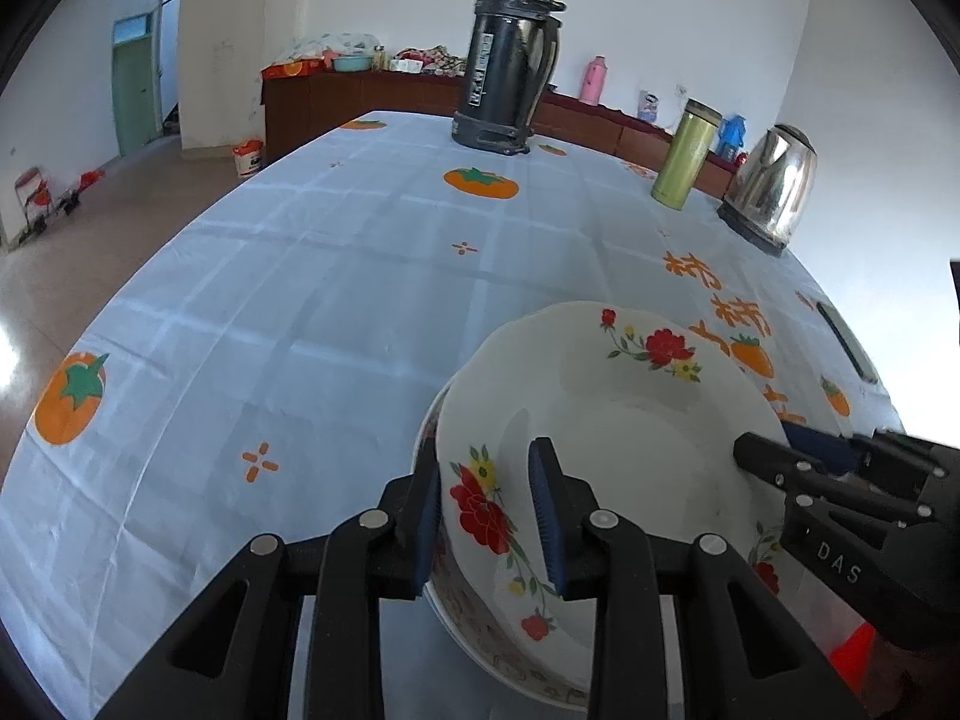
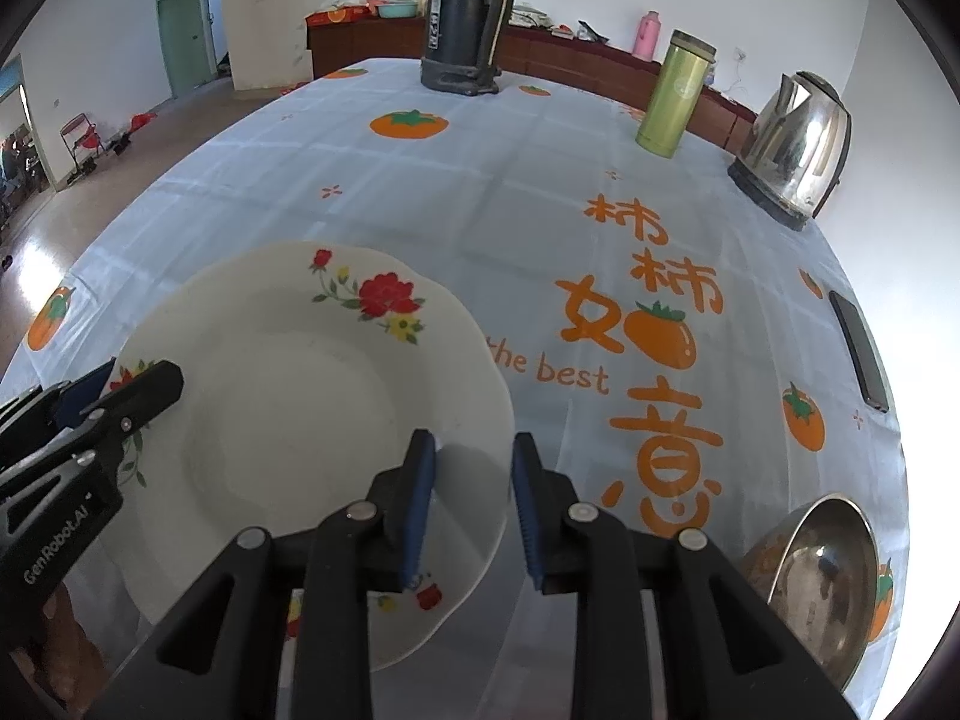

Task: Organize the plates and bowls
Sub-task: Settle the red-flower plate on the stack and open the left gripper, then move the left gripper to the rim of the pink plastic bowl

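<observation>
A white plate with red flowers lies on top of another plate whose patterned rim shows beneath it. My left gripper is open, its fingers straddling the plate's near-left rim. The same plate shows in the right wrist view. My right gripper is open, its fingers straddling the plate's right rim; it also shows in the left wrist view. A steel bowl sits on the table to the right of my right gripper.
On the persimmon-print tablecloth stand a dark thermos, a green tumbler and a steel kettle at the far side. A phone lies near the right edge. The table's left edge drops to the floor.
</observation>
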A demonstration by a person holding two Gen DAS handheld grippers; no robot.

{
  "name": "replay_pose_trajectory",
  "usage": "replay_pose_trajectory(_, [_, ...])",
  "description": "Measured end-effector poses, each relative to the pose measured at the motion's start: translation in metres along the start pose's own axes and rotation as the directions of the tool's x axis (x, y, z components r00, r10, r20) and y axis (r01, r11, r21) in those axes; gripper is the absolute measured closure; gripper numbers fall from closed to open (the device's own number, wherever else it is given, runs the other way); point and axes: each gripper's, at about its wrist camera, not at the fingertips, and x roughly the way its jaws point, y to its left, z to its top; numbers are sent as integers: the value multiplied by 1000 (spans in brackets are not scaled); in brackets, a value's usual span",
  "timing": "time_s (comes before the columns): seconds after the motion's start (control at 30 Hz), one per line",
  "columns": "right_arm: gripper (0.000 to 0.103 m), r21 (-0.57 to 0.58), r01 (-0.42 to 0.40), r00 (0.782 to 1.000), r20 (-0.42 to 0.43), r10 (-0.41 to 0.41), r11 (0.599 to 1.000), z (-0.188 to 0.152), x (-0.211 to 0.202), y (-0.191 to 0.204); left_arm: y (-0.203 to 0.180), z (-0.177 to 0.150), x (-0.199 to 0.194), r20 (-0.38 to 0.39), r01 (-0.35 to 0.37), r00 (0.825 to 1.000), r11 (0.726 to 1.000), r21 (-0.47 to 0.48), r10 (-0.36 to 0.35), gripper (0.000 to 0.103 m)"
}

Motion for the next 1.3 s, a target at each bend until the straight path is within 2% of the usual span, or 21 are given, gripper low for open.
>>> replay_pose_trajectory(0.1, [77,-4,8,1000,3,-8,1000,0,0,-1,-8,1,1,2,-20,1000,999,47,20,64])
replay_pose_trajectory(0.17, [76,-1,7,1000,4,-7,1000,1,0,-2,-11,3,-1,4,-42,999,996,81,42,64])
replay_pose_trajectory(0.3, [76,2,-16,1000,-5,16,1000,0,2,-2,-2,5,-4,-1,-5,1000,998,56,5,64])
replay_pose_trajectory(0.4, [76,-1,-15,1000,-4,15,1000,0,3,0,-4,3,-5,-4,-17,1000,997,69,17,63])
replay_pose_trajectory(0.5, [76,-23,-6,1000,-9,6,1000,0,2,2,0,4,-9,-25,39,999,998,49,-38,52])
replay_pose_trajectory(0.53, [76,-29,-2,1000,-12,2,1000,0,2,3,3,5,-12,-25,34,999,999,30,-33,50])
replay_pose_trajectory(0.6, [78,-38,7,1000,-17,-8,999,1,3,4,9,7,-18,10,-19,1000,1000,23,19,29])
replay_pose_trajectory(0.63, [76,-43,10,1000,-17,-11,999,0,4,5,12,8,-22,34,-28,999,999,20,27,26])
replay_pose_trajectory(0.7, [74,-40,8,1000,-25,-9,999,0,6,6,18,10,-26,48,-35,998,999,17,34,25])
replay_pose_trajectory(0.97, [70,-35,-8,999,-40,7,999,-1,11,11,20,4,-21,11,-37,999,999,8,37,25])
replay_pose_trajectory(1.07, [69,-17,-28,999,-27,28,999,-2,6,7,17,4,-22,10,-37,999,999,16,37,25])
replay_pose_trajectory(1.2, [60,-2,-47,999,3,47,999,-3,-7,4,15,4,-26,15,-41,999,999,22,41,25])
replay_pose_trajectory(1.3, [59,-4,-53,998,21,53,999,-1,-17,3,15,5,-27,13,-45,999,999,21,45,25])
